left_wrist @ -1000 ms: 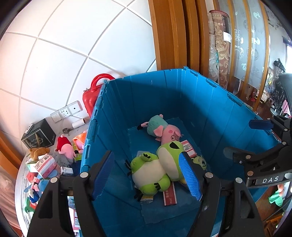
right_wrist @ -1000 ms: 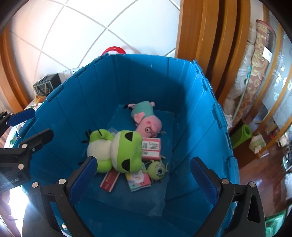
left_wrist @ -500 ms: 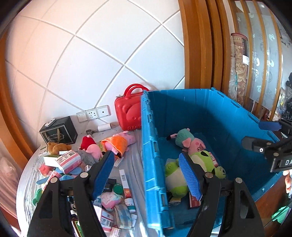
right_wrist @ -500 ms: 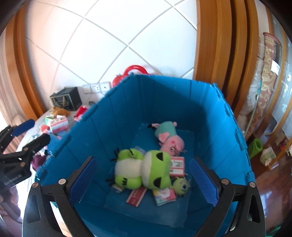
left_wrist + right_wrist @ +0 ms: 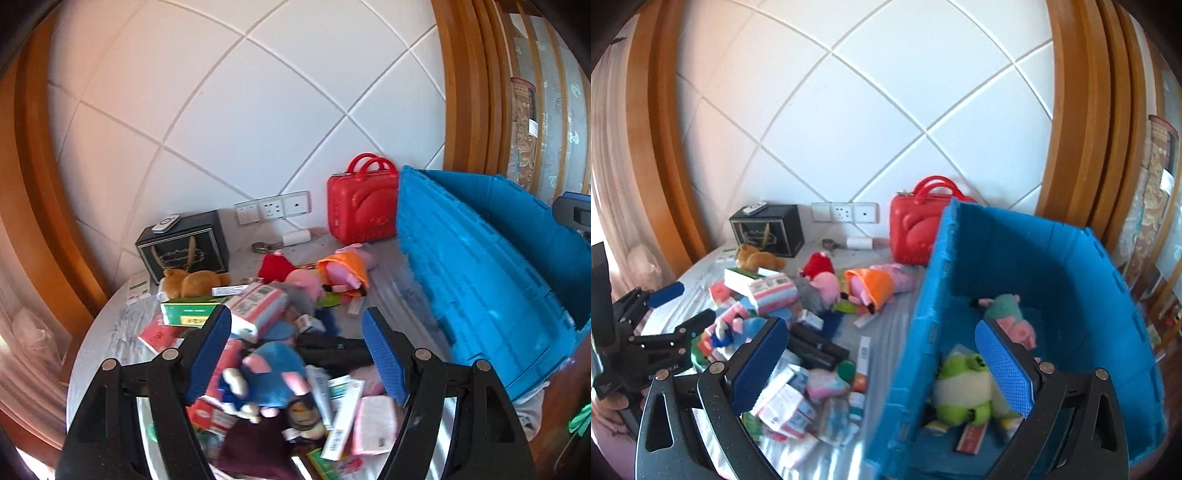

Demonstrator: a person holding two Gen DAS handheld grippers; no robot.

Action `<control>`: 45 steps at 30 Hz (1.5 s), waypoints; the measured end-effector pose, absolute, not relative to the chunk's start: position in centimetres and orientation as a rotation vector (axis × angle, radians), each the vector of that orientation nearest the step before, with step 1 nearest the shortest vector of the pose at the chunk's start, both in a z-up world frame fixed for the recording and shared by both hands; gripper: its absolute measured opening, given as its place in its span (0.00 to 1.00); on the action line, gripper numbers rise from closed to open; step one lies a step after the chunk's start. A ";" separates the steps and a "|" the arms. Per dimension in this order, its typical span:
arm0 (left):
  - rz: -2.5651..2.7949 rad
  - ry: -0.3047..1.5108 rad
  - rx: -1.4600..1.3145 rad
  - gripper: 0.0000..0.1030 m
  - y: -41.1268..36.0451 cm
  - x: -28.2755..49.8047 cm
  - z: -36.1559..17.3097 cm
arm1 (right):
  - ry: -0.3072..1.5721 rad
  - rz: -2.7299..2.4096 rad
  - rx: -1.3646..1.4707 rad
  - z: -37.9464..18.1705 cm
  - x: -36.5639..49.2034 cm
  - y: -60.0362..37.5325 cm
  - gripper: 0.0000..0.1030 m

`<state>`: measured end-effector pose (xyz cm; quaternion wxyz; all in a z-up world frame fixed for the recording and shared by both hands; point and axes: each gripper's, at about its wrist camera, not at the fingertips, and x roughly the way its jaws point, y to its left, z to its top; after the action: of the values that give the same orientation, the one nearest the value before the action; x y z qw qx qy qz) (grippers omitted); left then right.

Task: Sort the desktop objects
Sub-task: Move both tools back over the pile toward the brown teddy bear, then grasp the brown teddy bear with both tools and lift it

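The left gripper (image 5: 295,354) hangs spread and empty over a soft blue plush toy (image 5: 273,373) with pink ears, lying on a heap of glossy cartons. The right gripper (image 5: 886,365), also spread and empty, straddles the ribbed blue plastic crate's (image 5: 1015,254) wall; fuzzy green frog plush (image 5: 964,391) inside.
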<state>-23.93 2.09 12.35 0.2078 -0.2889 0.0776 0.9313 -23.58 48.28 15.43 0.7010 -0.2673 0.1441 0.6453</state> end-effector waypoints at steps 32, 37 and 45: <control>2.432 0.303 -1.323 0.71 -18.6 -60.4 -4.2 | 0.917 1.342 -0.733 -4.7 -47.0 86.6 1.00; 2.354 0.324 -1.317 0.71 -16.6 -65.4 -8.1 | 0.979 1.294 -0.757 -9.6 -47.5 93.3 1.00; 2.299 0.357 -1.336 0.71 -14.6 -69.6 -13.3 | 1.047 1.258 -0.794 -15.8 -48.9 99.6 1.00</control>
<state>-69.61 -14.59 -13.35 0.2272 -0.4848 0.1297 0.8345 -48.90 99.56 -15.84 0.6141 -0.3443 0.4543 0.5459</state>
